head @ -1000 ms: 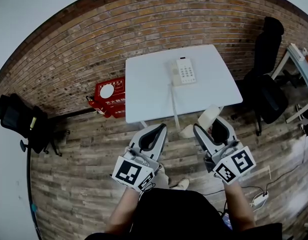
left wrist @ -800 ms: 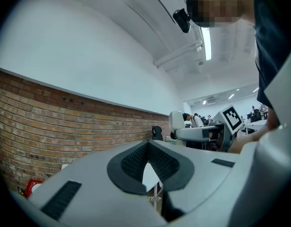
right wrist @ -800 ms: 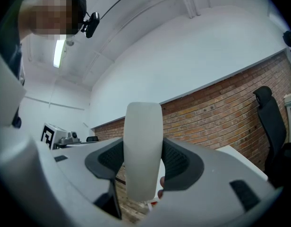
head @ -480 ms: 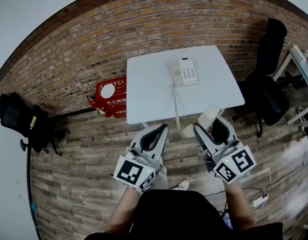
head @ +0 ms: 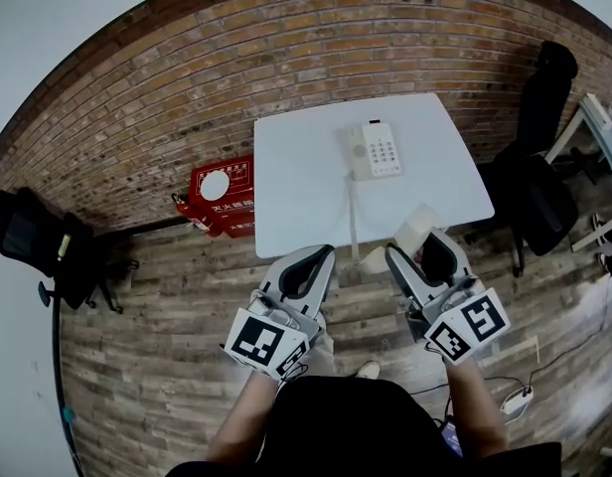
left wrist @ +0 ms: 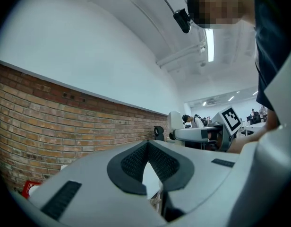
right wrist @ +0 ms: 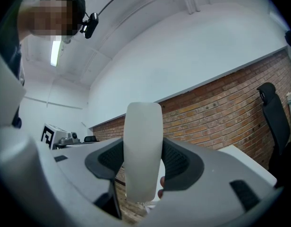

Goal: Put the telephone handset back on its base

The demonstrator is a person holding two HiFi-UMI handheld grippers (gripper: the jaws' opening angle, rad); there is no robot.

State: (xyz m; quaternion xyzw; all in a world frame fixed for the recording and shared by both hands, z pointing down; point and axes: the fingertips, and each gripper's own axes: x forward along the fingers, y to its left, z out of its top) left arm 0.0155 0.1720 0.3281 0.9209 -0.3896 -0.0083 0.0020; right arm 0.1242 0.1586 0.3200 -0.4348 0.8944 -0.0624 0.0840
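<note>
- White plastic telephone handset (right wrist: pixel 143 150) stands upright in our right gripper (head: pixel 418 250), whose pads press against its two sides.
- From the head view we hold that handset off the white table (head: pixel 296 177), just in front of its near edge, towards the right corner.
- Our left gripper (head: pixel 311 258) hangs beside the right one, also in front of the table's near edge. Its jaws meet at the tips with nothing between them.
- On the table, towards its far side and right of the middle, lies the telephone base (head: pixel 376 150), keypad up and its cradle bare.
- A pale cord (head: pixel 352 212) runs from the base across the tabletop to the near edge.
- Left of the table a red box (head: pixel 219 195) sits on the wooden floor (head: pixel 167 306) against the brick wall (head: pixel 236 58).
- Right of the table stands a black office chair (head: pixel 535 187); another black chair (head: pixel 38 237) is well apart from the table on its left.
</note>
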